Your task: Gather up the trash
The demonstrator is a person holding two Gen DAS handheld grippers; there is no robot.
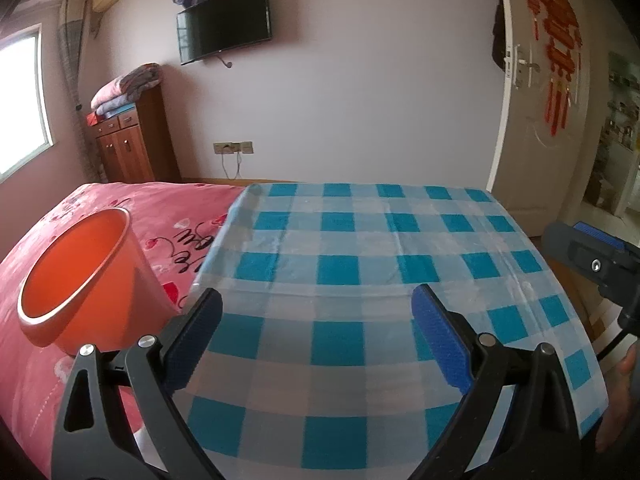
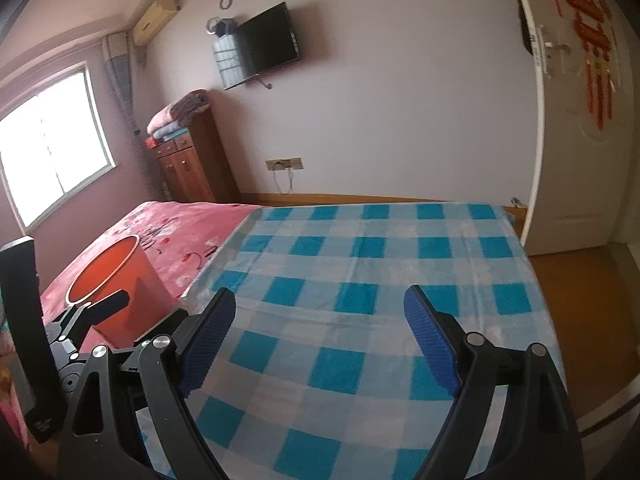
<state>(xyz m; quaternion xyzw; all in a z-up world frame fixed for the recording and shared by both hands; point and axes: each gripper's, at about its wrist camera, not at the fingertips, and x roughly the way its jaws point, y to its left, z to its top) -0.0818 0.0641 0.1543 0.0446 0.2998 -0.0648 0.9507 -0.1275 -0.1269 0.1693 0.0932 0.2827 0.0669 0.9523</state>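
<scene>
An orange plastic bin (image 1: 80,280) stands on the pink bedspread (image 1: 168,220) to the left of a table covered with a blue-and-white checked cloth (image 1: 360,264). It also shows in the right wrist view (image 2: 120,280). My left gripper (image 1: 316,312) is open and empty above the near part of the cloth. My right gripper (image 2: 320,312) is open and empty over the same cloth. No trash piece shows on the cloth in either view.
The right gripper's body (image 1: 592,256) shows at the right edge of the left wrist view. The left gripper's body (image 2: 80,320) shows in front of the bin in the right wrist view. A wooden cabinet (image 1: 132,144), a wall TV (image 1: 224,22) and a door (image 1: 540,100) stand behind.
</scene>
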